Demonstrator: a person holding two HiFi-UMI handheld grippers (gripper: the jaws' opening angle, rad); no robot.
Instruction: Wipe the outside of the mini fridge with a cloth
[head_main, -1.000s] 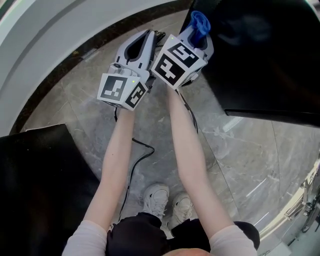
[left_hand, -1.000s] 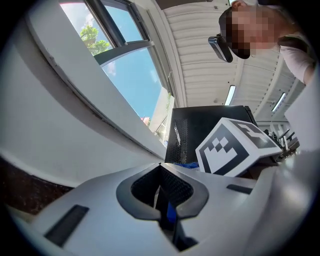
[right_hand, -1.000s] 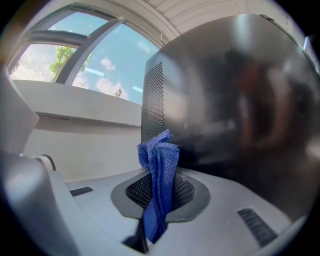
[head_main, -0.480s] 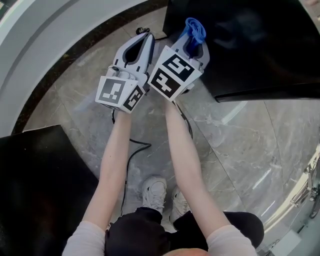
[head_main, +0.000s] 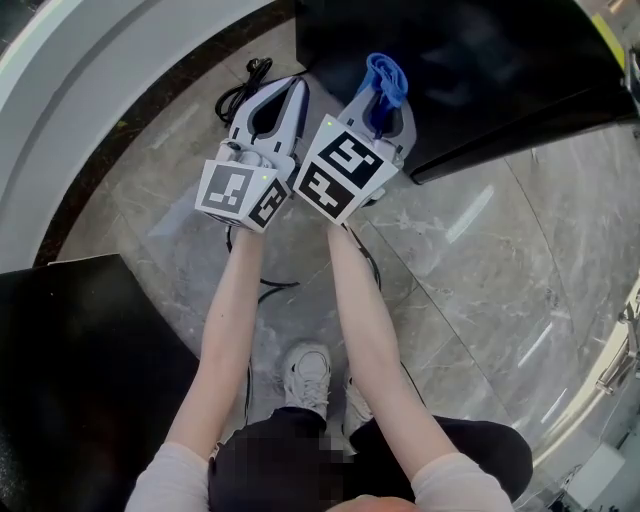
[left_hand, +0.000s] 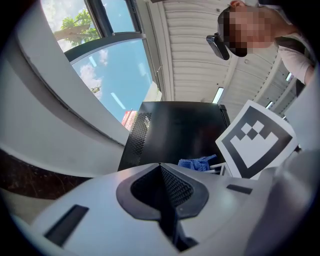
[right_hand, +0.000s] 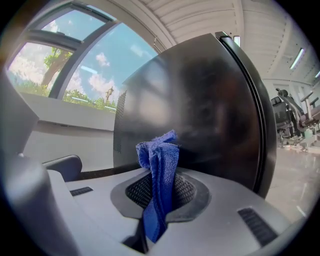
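Note:
The black mini fridge (head_main: 470, 70) stands on the marble floor at the upper right of the head view; its glossy side fills the right gripper view (right_hand: 200, 110). My right gripper (head_main: 385, 85) is shut on a bunched blue cloth (head_main: 386, 78), whose tuft (right_hand: 159, 172) sticks up from the jaws right next to the fridge's side wall; contact is unclear. My left gripper (head_main: 277, 100) is beside it on the left, jaws closed with nothing between them. From the left gripper view the fridge (left_hand: 175, 132) and the cloth (left_hand: 196, 163) show ahead.
A black power cable (head_main: 245, 80) lies coiled on the floor by the curved white wall base (head_main: 120, 90). Another black appliance (head_main: 70, 380) sits at the lower left. The person's white shoes (head_main: 312, 375) stand on the grey marble floor.
Both grippers have shifted slightly in the view as the head camera moved; the fridge's corner now sits further right and up, and the cable coil has come into view.

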